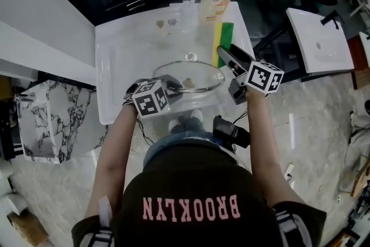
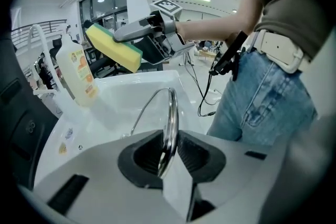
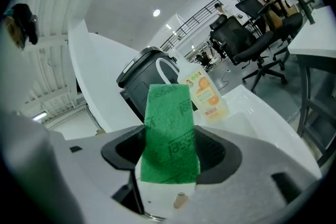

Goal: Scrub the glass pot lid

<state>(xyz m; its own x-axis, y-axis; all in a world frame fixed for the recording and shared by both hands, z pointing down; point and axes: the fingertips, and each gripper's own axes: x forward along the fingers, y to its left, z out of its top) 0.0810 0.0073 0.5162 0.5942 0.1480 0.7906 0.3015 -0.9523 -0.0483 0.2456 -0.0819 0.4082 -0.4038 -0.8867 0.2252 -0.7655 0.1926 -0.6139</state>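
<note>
- Black shirt (image 1: pixel 185 205) nearest under the head camera, with both forearms reaching past it toward the white sink (image 1: pixel 115 55).
- Left gripper (image 1: pixel 170 85) clenched on the steel rim of the glass pot lid (image 1: pixel 188 75), holding it above the basin by that one edge pinch alone.
- Right gripper (image 1: pixel 226 55) grasping a yellow-and-green sponge (image 1: pixel 222 34) by one end, green scouring face toward its own camera, near the lid's far right rim but apparently not touching.
- Scrubbing judged not yet begun.
- Could slip or pivot in the jaws once pressed, given a smooth rim, a narrow hold and extra leverage from any push far from the pinch. Would then probably drop onto the hard basin.
- Might fold or twist out of the right jaws under sideways strokes, gripped at one end only.
- Soap bottle (image 1: pixel 215 0) standing close behind on the sink's back ledge, liable to be knocked over by a wide stroke.
</note>
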